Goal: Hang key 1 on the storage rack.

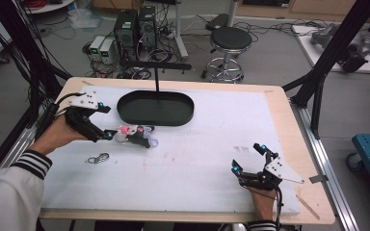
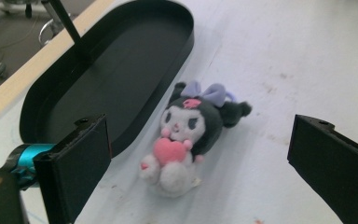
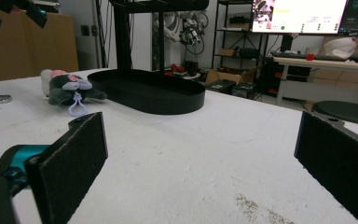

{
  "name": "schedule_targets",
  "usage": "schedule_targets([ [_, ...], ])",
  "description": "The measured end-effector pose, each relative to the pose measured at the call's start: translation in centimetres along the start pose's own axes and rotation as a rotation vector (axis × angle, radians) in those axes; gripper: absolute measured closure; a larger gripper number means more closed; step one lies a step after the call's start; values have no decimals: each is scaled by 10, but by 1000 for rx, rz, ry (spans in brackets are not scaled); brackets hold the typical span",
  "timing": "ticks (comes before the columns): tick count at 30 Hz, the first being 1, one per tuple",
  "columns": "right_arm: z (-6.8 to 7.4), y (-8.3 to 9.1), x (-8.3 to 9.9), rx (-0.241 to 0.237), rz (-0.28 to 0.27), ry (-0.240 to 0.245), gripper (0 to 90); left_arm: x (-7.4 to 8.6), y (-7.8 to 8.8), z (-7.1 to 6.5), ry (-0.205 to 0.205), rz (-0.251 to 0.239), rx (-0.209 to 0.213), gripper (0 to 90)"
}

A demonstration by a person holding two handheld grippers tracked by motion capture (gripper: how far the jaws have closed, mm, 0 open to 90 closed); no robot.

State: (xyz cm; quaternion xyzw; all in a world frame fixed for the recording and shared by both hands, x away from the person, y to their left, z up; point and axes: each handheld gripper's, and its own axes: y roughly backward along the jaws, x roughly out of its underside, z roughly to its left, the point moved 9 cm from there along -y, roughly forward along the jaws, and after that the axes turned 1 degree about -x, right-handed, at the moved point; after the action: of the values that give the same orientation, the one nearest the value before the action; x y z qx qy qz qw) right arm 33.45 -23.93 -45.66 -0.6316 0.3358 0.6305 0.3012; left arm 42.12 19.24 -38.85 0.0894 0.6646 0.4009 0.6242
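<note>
here's the white-covered table, and right at its far edge sits a black oval tray, shallow-walled, with nothing lying in it as far as the left gripper view's look at its floor goes. a thin black post rises behind its far rim in the high view (whether it stands in the tray or behind it, can't tell).

just in front of the tray, toward the left, a small plush toy lies on the table, close beside the tray's near wall but outside it. in the left gripper view the plush toy is on its back: dark head, white face, a lilac bow, a pink heart held at its chest. from the right gripper view the toy shows a lilac loop hanging off it, with the tray just beyond.

the left gripper is down at the toy, jaws spread wide with the toy lying between them and touching neither. the right gripper sits well apart at the near right of the table, jaws also spread wide, bare table between them.

a small dark ring-shaped item lies on the table near the left forearm's striped sleeve.
</note>
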Motion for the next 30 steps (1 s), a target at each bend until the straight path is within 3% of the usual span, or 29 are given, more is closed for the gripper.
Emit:
schedule_targets([
  [7, 0, 0, 0, -1, 0, -1, 18, 1, -17, 7, -14, 75, 15, 66],
  [14, 0, 0, 0, -1, 1, -4, 18, 1, -35, 12, -4, 108, 46, 65],
  [19, 0, 0, 0, -1, 1, -5, 18, 9, -44, 14, -6, 148, 57, 66],
  [20, 0, 0, 0, -1, 2, -7, 18, 11, -48, 16, -13, 175, 52, 66],
  [23, 0, 0, 0, -1, 1, -8, 18, 12, -51, 16, -19, 173, 57, 66],
  [30, -1, 1, 0, 1, -4, -9, 18, 20, -62, 16, -26, 227, 66, 76],
])
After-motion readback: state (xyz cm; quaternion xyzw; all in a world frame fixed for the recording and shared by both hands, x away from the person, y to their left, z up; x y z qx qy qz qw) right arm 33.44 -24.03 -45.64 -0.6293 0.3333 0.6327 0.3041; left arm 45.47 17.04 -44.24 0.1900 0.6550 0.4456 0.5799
